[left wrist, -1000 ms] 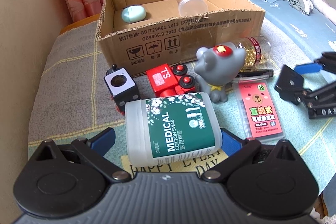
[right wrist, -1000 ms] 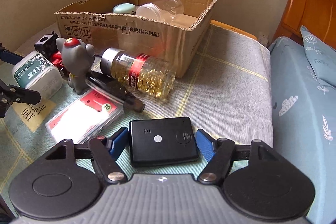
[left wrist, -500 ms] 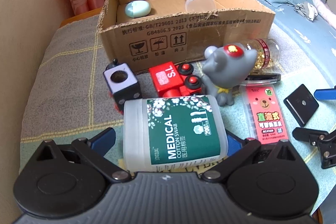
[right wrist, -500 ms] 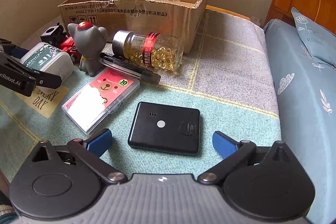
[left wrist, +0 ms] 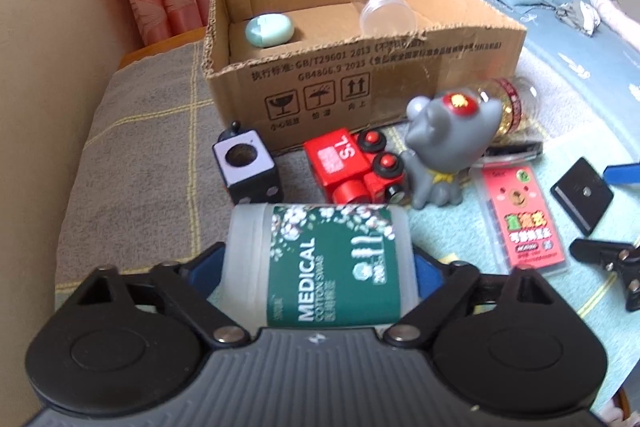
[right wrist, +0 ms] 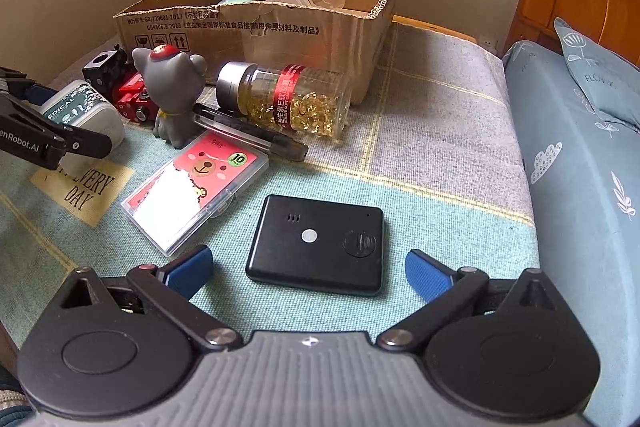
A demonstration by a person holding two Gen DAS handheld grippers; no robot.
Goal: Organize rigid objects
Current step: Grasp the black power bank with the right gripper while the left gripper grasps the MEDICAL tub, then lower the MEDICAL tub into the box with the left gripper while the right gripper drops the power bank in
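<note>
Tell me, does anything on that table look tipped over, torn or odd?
Yes. The bottle of golden capsules lies on its side in front of the cardboard box, whose rim is ragged and torn. Inside, a clear jar lies tipped too. Nothing looks spilled.

A green flowered label is wrapping the white swab box (left wrist: 320,267); a red toy truck (left wrist: 352,167), grey cat figure (left wrist: 444,143), and pink bear-printed case (right wrist: 196,187) are lying nearby.
</note>
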